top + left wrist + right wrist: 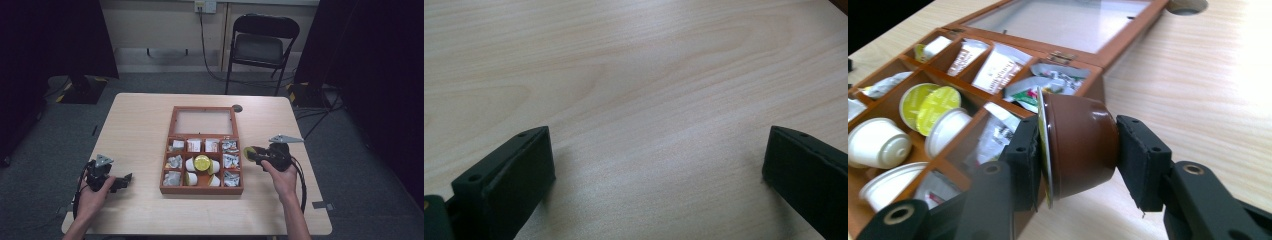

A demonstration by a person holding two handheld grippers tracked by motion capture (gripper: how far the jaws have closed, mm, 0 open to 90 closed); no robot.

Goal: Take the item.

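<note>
A wooden compartment box (201,189) with its glass lid (203,121) laid open sits mid-table, holding sachets and several white coffee capsules (202,163). My right gripper (255,155) hovers just right of the box, shut on a brown capsule (1080,147) with a yellow-green foil lid, gripped lid to base. The box's compartments (923,115) lie to the left in the right gripper view. My left gripper (125,181) rests low at the table's front left, open, with bare wood (654,150) between its jaws.
A black folding chair (260,47) stands beyond the table's far edge. A round cable hole (237,108) sits by the lid's far right corner. Bare tabletop (135,130) stretches left of the box and along the front edge.
</note>
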